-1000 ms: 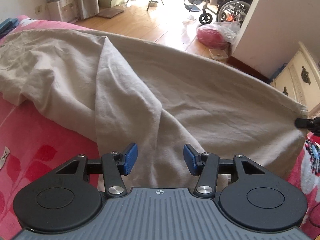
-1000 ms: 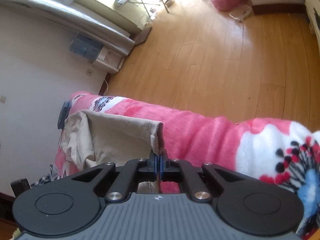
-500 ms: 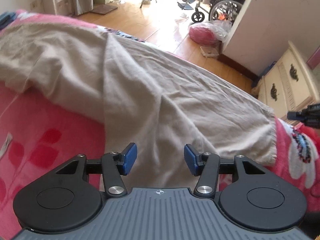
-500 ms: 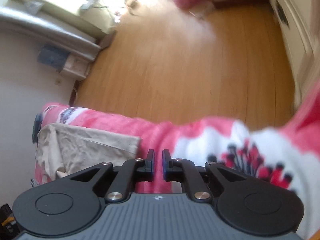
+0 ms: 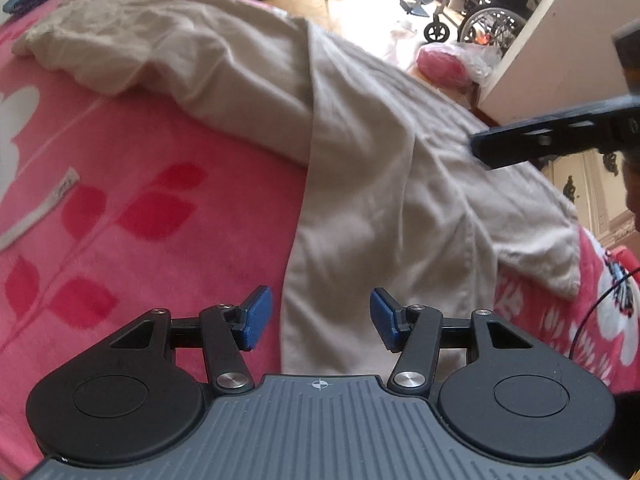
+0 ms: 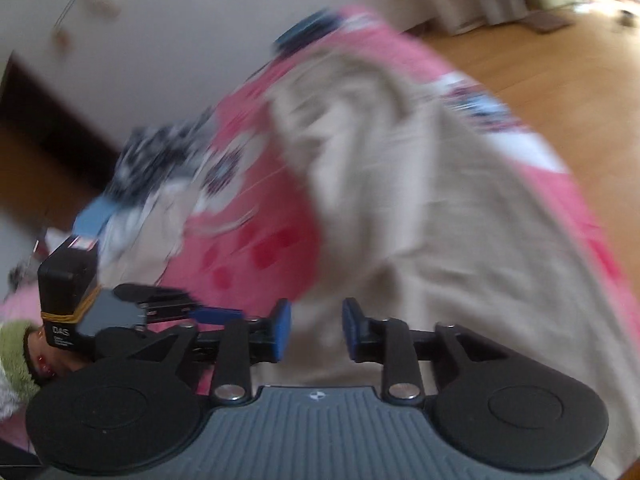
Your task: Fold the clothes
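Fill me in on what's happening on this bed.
A person with a two-finger tool in each hand is folding a beige cotton garment spread over a pink flowered fleece blanket. Both the left tool and the right tool are open and hold nothing. The left one hovers at the garment's near edge. The right view is blurred by motion.

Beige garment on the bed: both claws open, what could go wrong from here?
1. The beige garment lies creased and overlapped, so a pinch may catch two layers.
2. The left claw straddles the hem over the pink blanket and may grab the blanket too.
3. The right wrist view is blurred.
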Available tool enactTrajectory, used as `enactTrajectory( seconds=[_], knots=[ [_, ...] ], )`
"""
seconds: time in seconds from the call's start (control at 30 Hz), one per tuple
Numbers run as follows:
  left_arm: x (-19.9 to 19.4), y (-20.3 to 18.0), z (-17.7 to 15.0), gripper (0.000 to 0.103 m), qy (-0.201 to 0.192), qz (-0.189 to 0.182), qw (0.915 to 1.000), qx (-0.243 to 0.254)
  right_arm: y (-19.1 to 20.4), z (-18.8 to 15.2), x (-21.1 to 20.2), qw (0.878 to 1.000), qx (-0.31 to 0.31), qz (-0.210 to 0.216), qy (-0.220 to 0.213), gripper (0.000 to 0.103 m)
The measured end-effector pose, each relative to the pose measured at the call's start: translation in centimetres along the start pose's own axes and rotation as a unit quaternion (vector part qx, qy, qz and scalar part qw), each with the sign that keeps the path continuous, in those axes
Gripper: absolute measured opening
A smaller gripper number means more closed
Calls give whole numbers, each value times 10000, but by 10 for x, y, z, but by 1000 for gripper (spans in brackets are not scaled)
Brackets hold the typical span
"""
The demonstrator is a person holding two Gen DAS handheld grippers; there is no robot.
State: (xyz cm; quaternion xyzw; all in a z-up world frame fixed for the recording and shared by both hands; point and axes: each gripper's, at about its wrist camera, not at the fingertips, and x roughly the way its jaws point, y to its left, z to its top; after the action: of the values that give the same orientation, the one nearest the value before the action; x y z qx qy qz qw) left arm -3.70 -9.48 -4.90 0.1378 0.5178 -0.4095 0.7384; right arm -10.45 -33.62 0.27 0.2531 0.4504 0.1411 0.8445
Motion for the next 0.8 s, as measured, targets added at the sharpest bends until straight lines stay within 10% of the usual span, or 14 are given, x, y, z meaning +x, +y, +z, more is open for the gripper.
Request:
enactTrajectory(
  seconds=[0.1, 0.23, 0.5, 0.7, 0.8],
  knots=[
    [11, 5, -6, 47, 1, -121, 9999, -2, 11, 10, 34, 9995, 83, -118, 264, 38],
    [18, 6, -10, 5, -150, -351, 9993, 23, 1, 19, 42, 9988, 354, -253, 230, 38],
    [-3, -48, 37, 2, -792, -2528, 9643, -24, -26, 62, -11, 9915, 487, -1040, -614, 38],
    [46, -118, 81, 2, -810, -3188, 9439, 303, -53, 101, -39, 9807, 368, -1736, -823, 39],
    [79, -139, 94, 2, -644, -3137, 9470, 238, -65, 118, -28, 9804, 87, -1865, -637, 42]
  ],
)
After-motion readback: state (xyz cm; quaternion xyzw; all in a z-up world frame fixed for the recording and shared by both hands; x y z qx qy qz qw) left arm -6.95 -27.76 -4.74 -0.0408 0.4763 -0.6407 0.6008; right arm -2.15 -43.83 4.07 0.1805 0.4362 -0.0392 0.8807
